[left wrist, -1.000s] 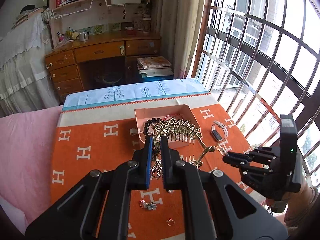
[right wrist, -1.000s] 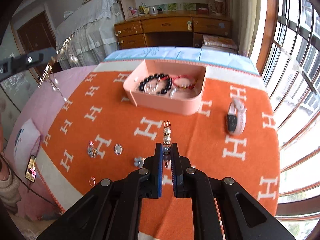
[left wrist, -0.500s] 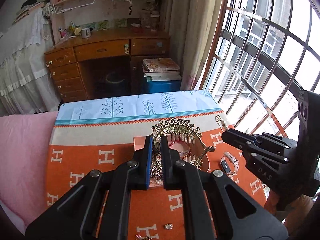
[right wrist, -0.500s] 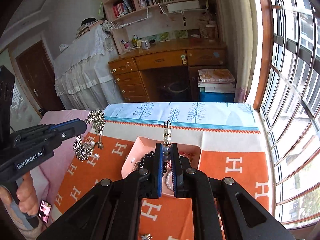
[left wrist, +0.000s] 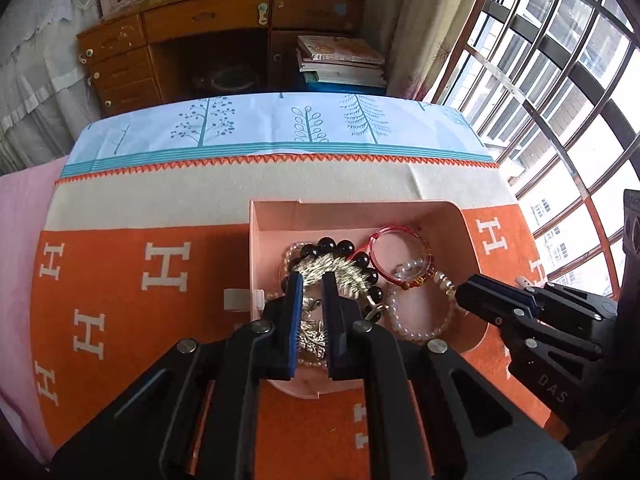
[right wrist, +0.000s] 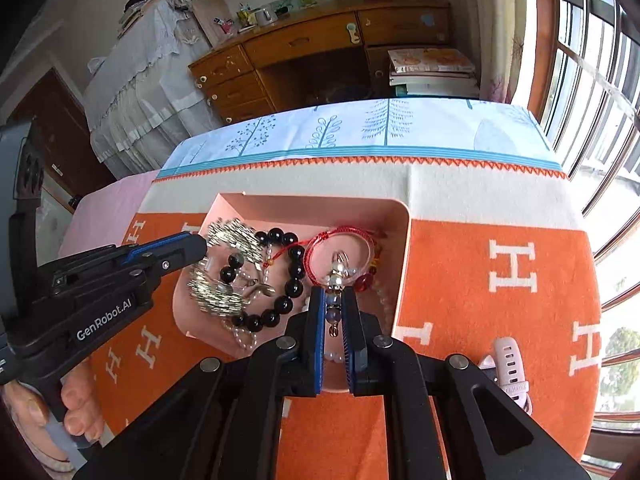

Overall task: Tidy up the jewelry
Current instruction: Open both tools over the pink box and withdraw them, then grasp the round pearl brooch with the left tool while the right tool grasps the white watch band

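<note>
A pink tray (left wrist: 360, 208) (right wrist: 404, 240) on the orange blanket holds a black bead bracelet (left wrist: 336, 246), a red cord bracelet (left wrist: 400, 232) and a pearl bracelet (left wrist: 416, 334). My left gripper (left wrist: 312, 284) (right wrist: 200, 246) reaches into the tray's left half, shut on a gold tiara (left wrist: 332, 268) (right wrist: 224, 236) that rests on the bracelets. My right gripper (right wrist: 335, 292) (left wrist: 460, 290) is over the tray's right half. Its jaws are opening, and a beaded charm (right wrist: 335, 276) lies loose between the pads, tip down among the bracelets.
A pink-strapped watch (right wrist: 508, 364) lies on the orange blanket (left wrist: 160, 320) right of the tray. A hand (right wrist: 76, 412) holds the left gripper's handle. Beyond the bed stand a wooden desk (left wrist: 208, 28) and a barred window (left wrist: 560, 80).
Both grippers have come forward and down from above the blanket into the tray. The tiara now rests on the bracelets. The right jaws have parted slightly around the charm.
</note>
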### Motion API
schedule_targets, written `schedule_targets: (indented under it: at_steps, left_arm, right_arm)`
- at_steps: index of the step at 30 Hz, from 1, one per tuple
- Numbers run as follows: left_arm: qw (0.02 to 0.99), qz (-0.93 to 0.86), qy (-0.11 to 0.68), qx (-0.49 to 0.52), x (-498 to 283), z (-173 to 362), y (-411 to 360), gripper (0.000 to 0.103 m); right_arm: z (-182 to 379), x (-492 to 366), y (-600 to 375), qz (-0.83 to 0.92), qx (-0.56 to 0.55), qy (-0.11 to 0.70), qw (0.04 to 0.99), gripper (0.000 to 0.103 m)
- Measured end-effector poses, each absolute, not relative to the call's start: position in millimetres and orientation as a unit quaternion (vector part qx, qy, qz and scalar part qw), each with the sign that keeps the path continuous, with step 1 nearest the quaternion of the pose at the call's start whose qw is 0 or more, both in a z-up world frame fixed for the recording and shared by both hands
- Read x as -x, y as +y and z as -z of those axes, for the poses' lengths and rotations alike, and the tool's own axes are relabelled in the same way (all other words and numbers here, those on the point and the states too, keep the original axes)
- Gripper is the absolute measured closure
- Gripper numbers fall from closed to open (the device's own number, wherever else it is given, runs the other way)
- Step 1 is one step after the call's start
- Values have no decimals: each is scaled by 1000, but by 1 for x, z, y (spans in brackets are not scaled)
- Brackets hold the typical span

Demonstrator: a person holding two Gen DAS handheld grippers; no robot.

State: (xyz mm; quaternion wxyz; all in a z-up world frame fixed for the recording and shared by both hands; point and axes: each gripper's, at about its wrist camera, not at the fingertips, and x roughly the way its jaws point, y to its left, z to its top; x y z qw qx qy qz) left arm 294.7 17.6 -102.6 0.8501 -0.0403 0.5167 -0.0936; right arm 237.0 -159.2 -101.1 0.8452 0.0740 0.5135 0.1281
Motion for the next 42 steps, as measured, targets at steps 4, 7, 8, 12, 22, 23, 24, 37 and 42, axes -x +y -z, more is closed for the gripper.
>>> schedule_targets:
  at_steps: [4,7,8,12,22,23,24,37,42]
  left_arm:
    - [842,104,527,56,-290,101,23,86]
    - [849,113,514,46,-278,87,21,59]
    - [852,118,509,45,-272,79,22,55]
    - [858,130,496,34,-251,54,19,54]
    - [867,158,472,-7,-183,8,7,54]
    - [868,161,470,-9,-176,4,7,54]
    - [869,164,467,-11,-170,0,6,54]
    - [882,192,426,-59,-96,-36,-10,54]
    - [884,197,417,-74,-75,-36,-12,54]
  right_arm:
    - [101,-228,-164,-127,-73,498,855,73]
    - [90,-217,-166,-131,-69,489,860,73]
    - [85,-211,-167,-134,-71,486,861,73]
    - [65,-191,-167,-140,-63,472,868,72]
    - [25,-124,-166,-151,-39,445,882,63]
    - [22,-117,-167,-153,-39,443,883,61]
    - [19,-111,-167,-155,-38,440,884,58]
    - [-17,-39,-179,-156,1,403,902,45]
    - [-19,-21,-187,-155,9,401,903,41]
